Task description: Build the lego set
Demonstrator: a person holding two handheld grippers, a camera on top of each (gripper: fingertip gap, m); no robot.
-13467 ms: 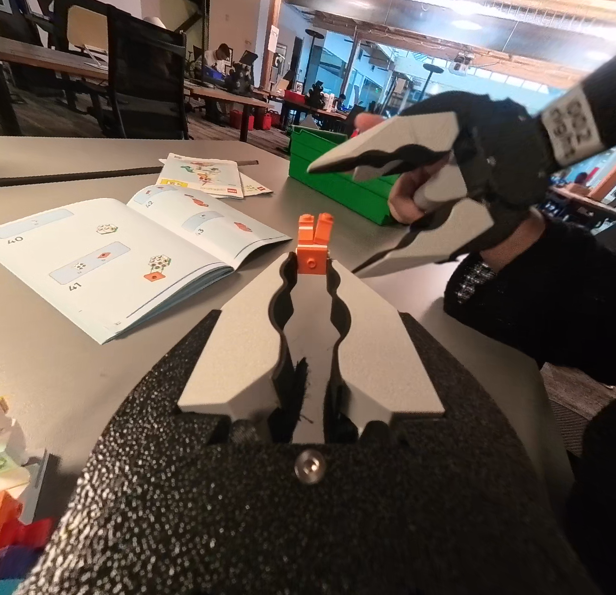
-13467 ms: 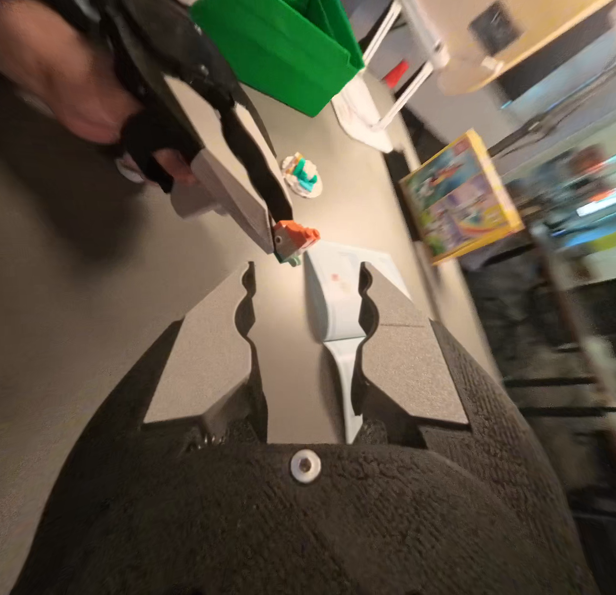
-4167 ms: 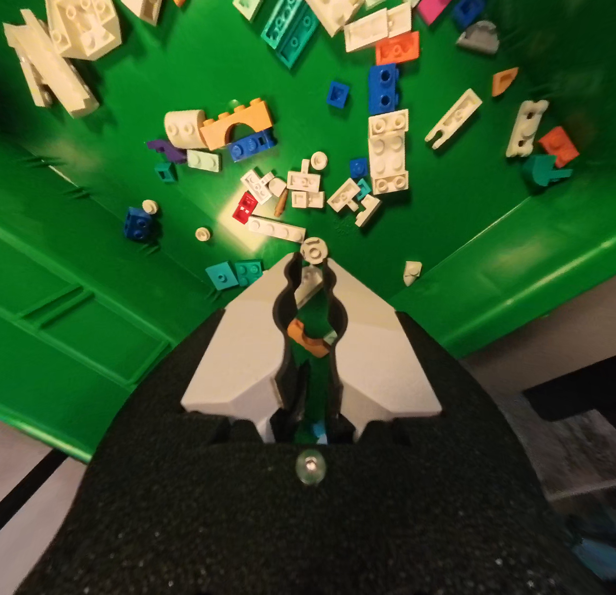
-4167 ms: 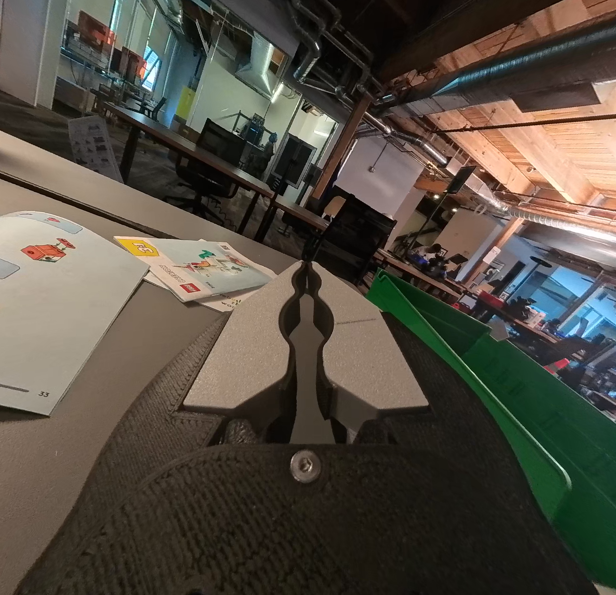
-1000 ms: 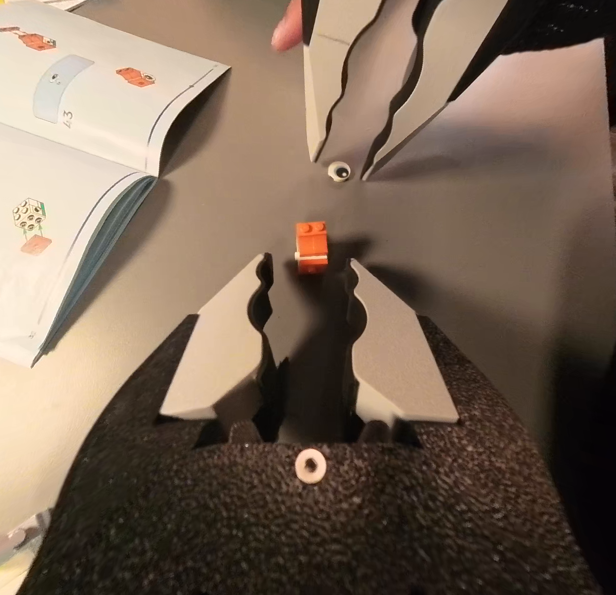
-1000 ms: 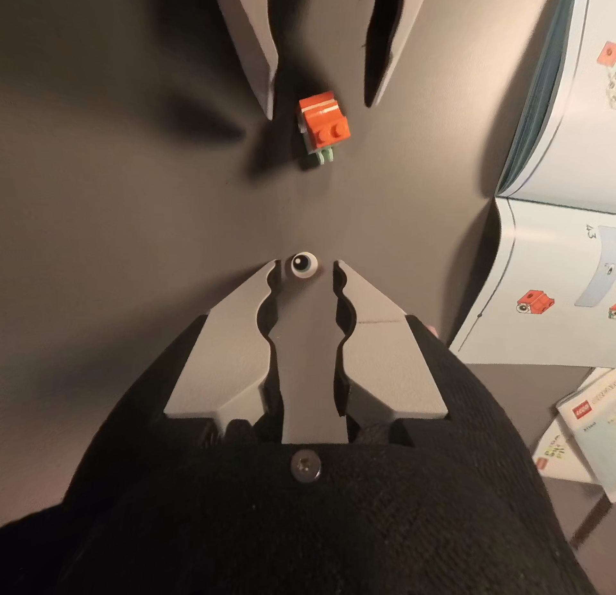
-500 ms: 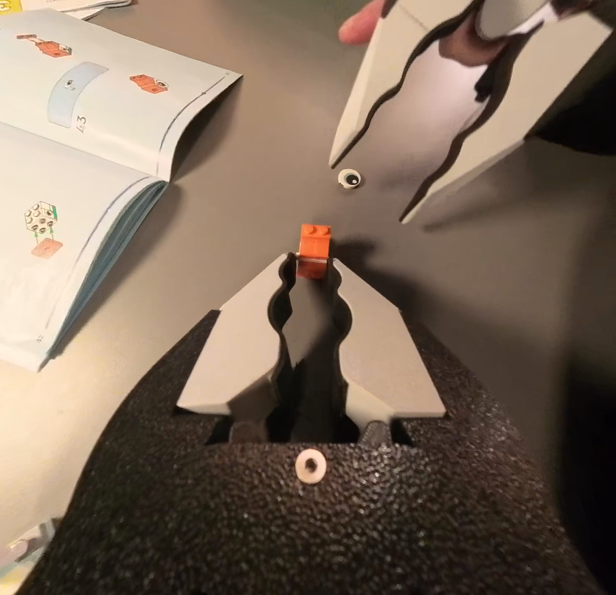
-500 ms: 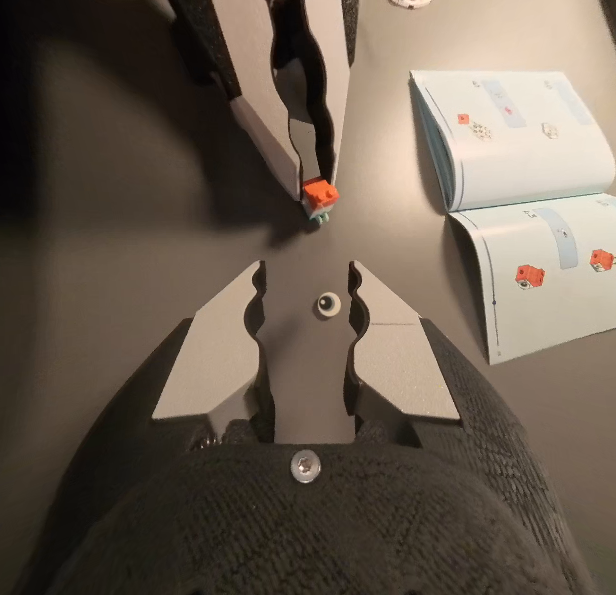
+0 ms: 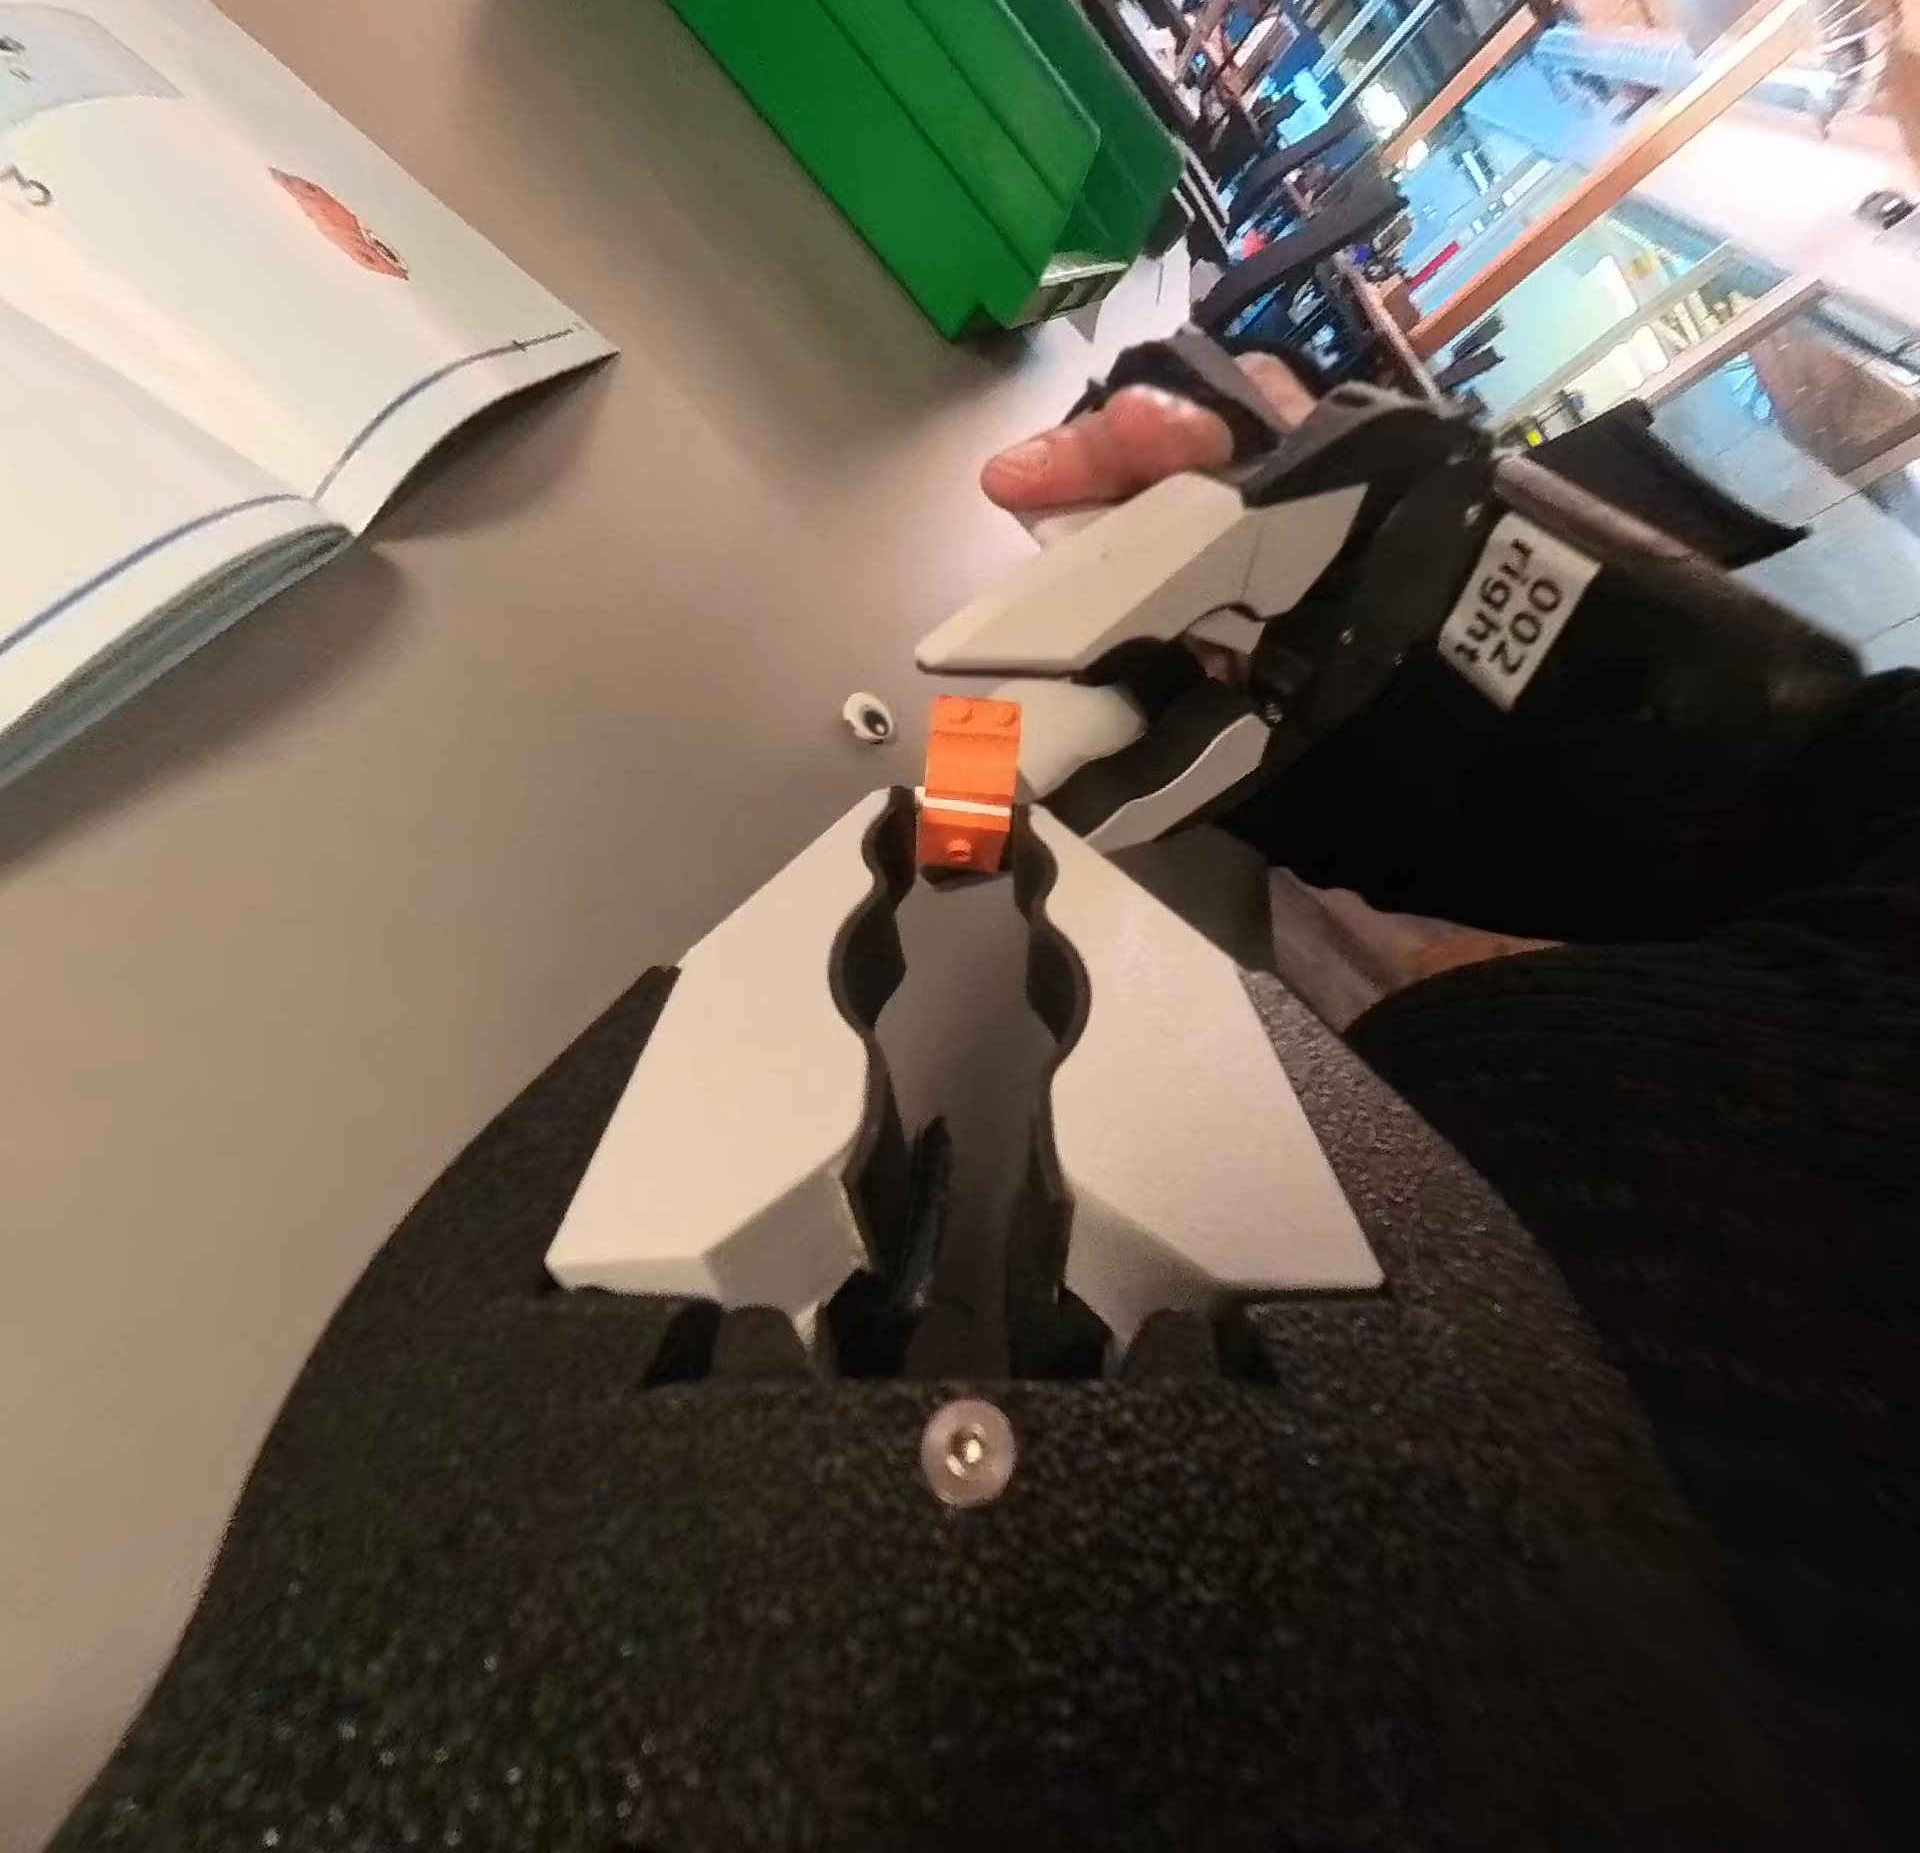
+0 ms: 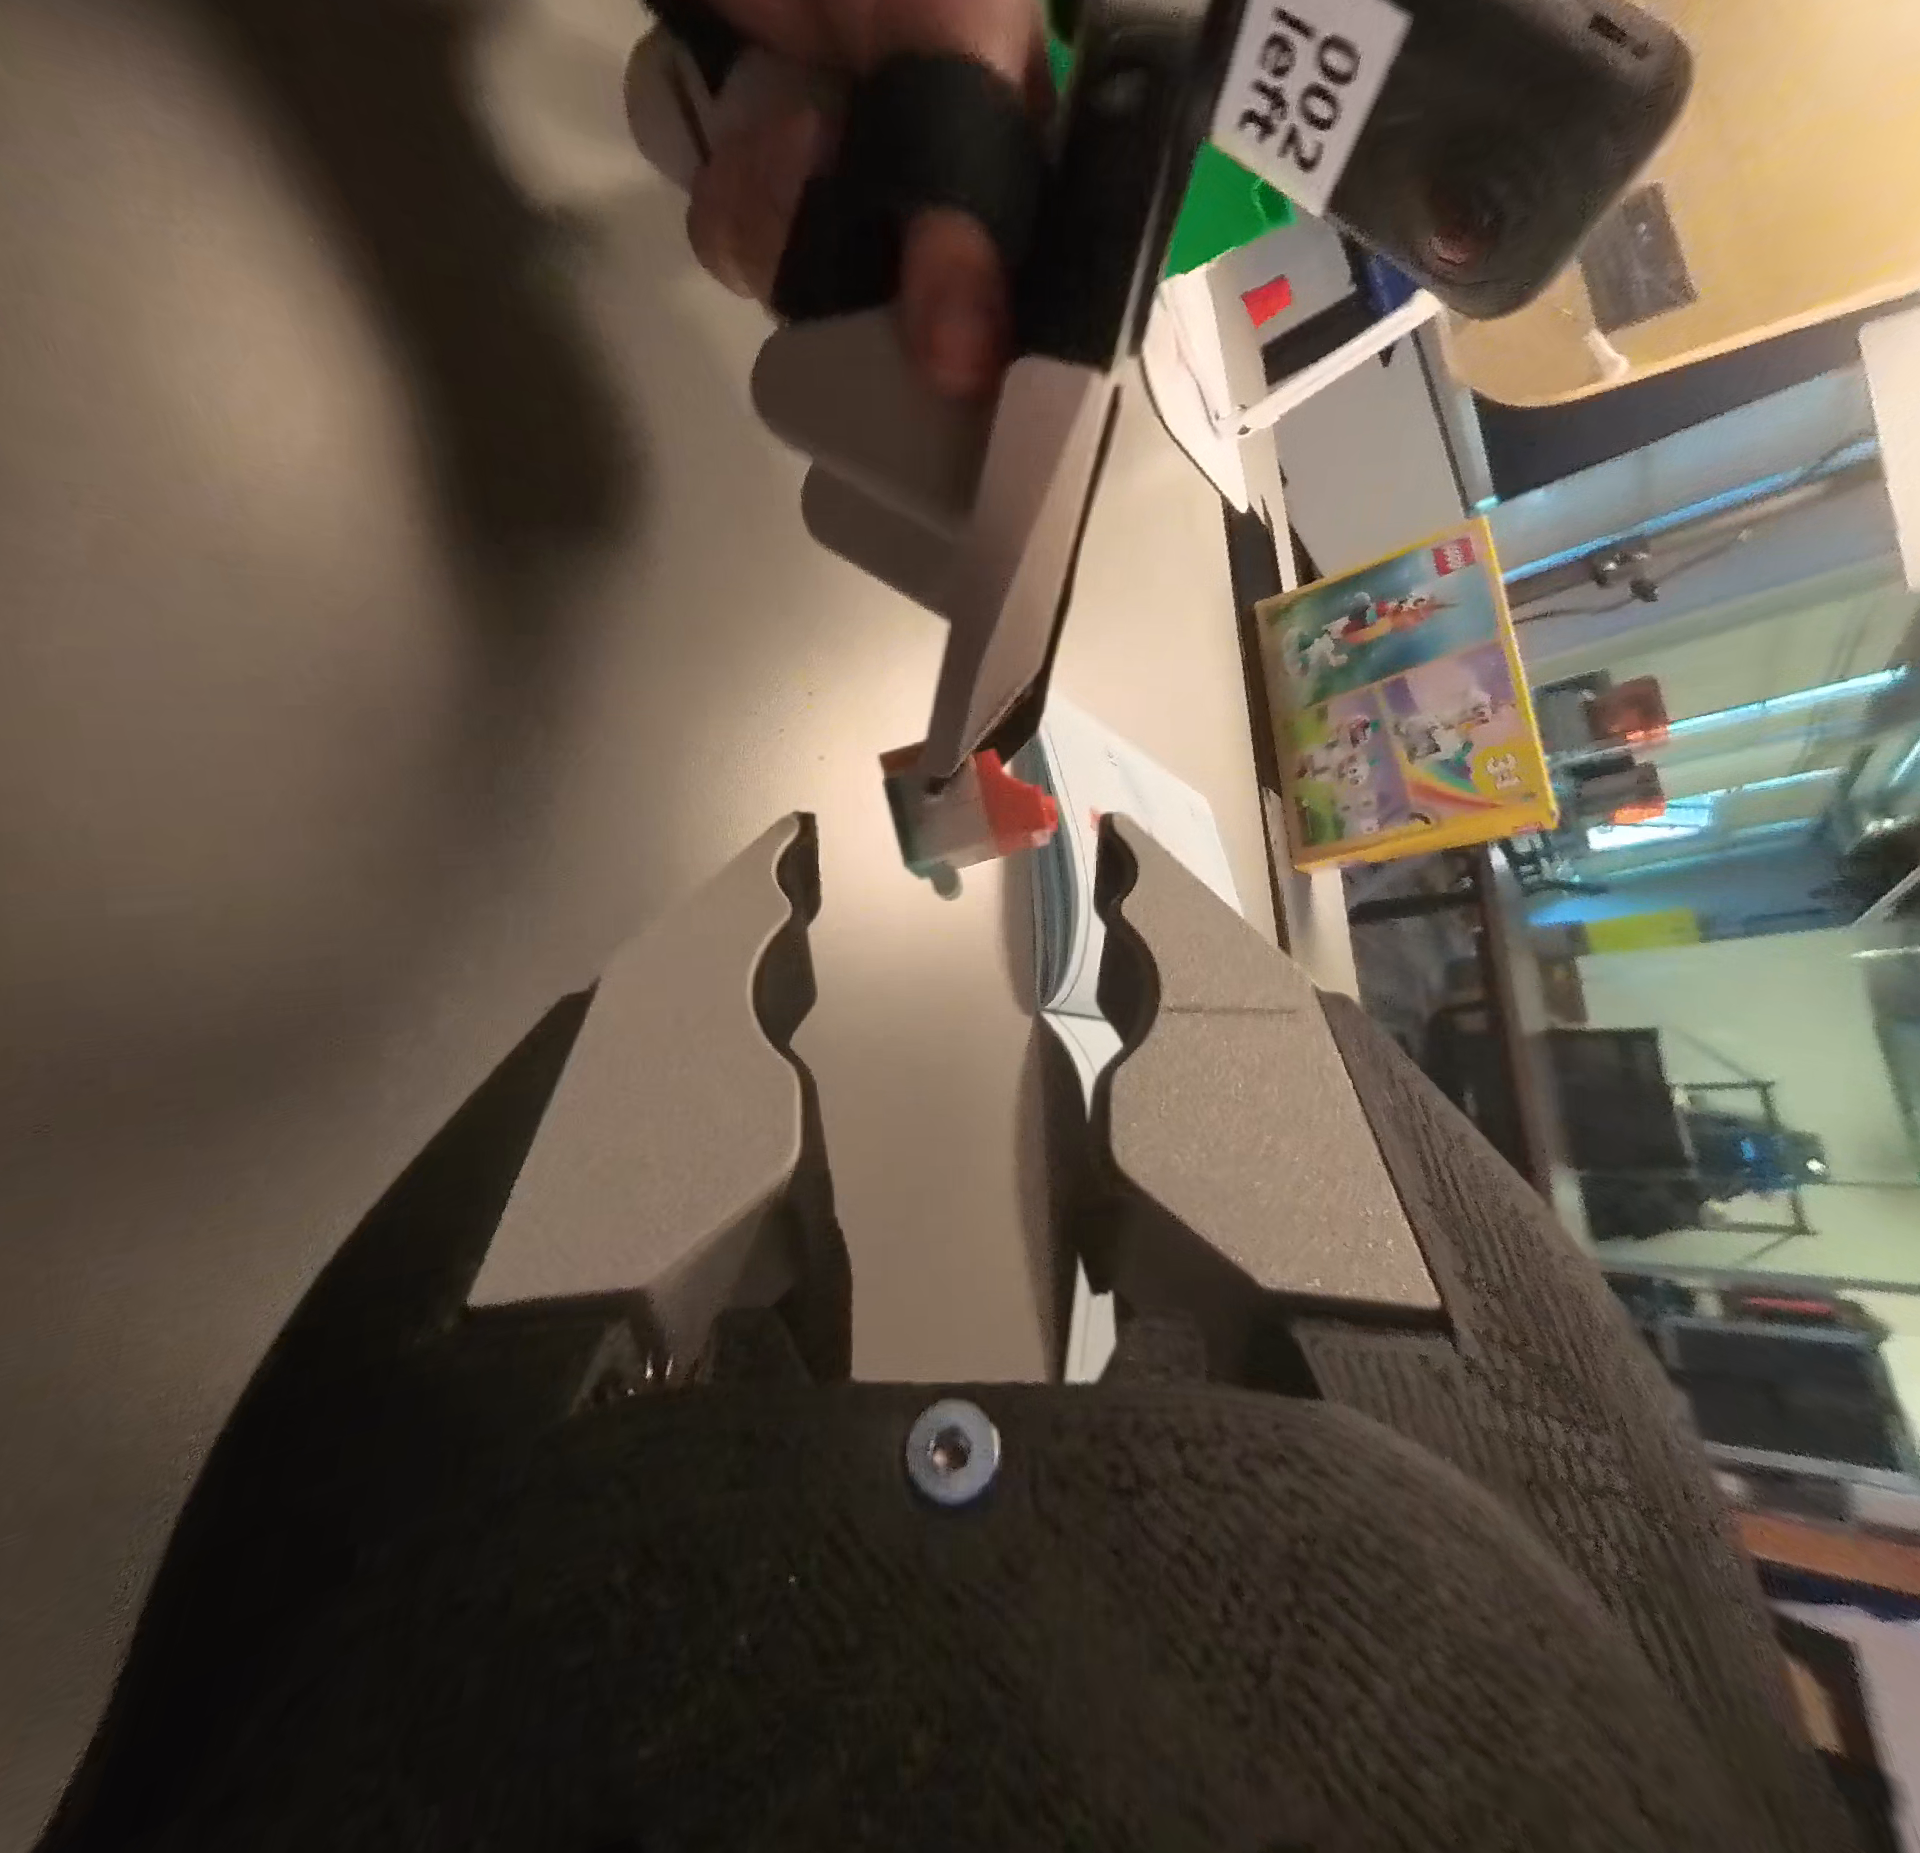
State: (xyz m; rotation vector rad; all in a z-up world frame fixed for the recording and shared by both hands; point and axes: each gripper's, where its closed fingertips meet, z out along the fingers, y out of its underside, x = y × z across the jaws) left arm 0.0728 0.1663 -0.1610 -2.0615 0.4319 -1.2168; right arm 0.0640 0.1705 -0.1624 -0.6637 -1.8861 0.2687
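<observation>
My left gripper (image 9: 961, 827) is shut on a small orange lego block (image 9: 968, 781) with a white stripe and holds it above the grey table (image 9: 416, 920). The block also shows in the right wrist view (image 10: 971, 816), with a grey-green underside. My right gripper (image 10: 956, 832) is open and empty, its tips on either side of the block without touching it. In the left wrist view it comes in from the right (image 9: 997, 733), just behind the block. A small round eye piece (image 9: 869, 715) lies on the table left of the block.
An open instruction booklet (image 9: 208, 328) lies at the left. A green bin (image 9: 914, 130) stands at the back of the table. A yellow lego box (image 10: 1403, 691) stands at the far table edge in the right wrist view. The tips of both grippers are at nearly the same place. Between my right fingertips and the small round eye piece (image 9: 869, 715) there is roughly 8 centimetres.
My left gripper closed on the orange block and lifted it off the table. My right gripper left the eye piece on the table and swung up beside the block, still open.
</observation>
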